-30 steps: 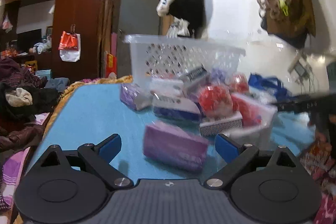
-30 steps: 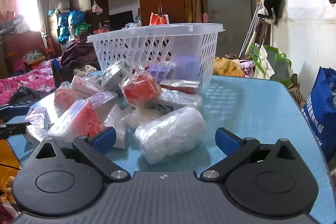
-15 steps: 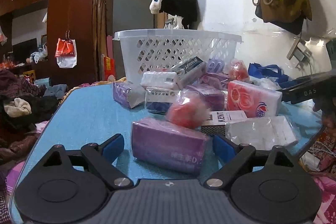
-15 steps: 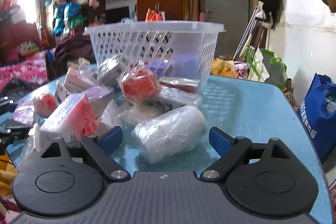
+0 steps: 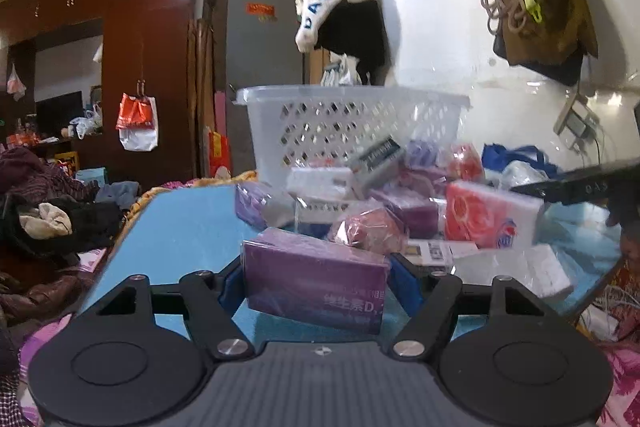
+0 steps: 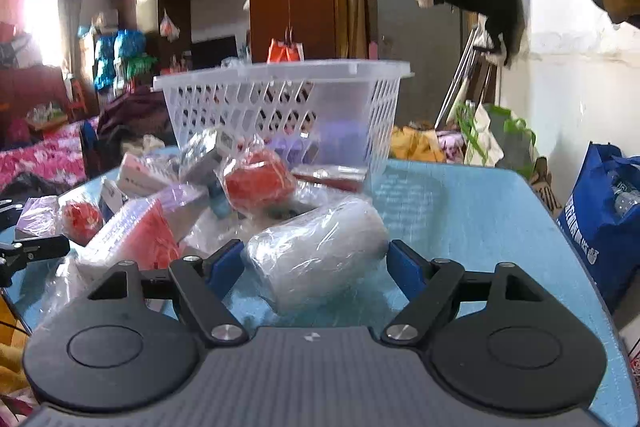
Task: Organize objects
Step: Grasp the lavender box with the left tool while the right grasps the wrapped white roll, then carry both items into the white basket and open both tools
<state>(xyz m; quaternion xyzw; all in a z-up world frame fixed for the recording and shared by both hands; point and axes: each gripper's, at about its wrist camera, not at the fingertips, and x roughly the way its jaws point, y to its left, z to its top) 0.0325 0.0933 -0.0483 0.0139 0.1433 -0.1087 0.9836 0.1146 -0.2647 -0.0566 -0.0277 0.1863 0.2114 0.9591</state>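
Background: dark red-brown wardrobe (image 5: 148, 67) against the far wall, with a red-and-white plastic bag (image 5: 137, 121) hanging from its door; grey door (image 5: 262, 67) beside it carrying a red sticker (image 5: 261, 11). White garment with blue lettering (image 5: 340, 3) hangs on the white wall (image 5: 440, 39). Blue shopping bag (image 6: 604, 219) stands right of the counter; pink floral bedding (image 6: 44, 159) lies at left.

Hanging cloth: I read blue letters "ANGROU" on the white and black garment (image 5: 340, 11) on the wall.
Box: I make out "D" after blurred characters on the purple cardboard box (image 5: 316, 285).
Other packets: unreadable to me.
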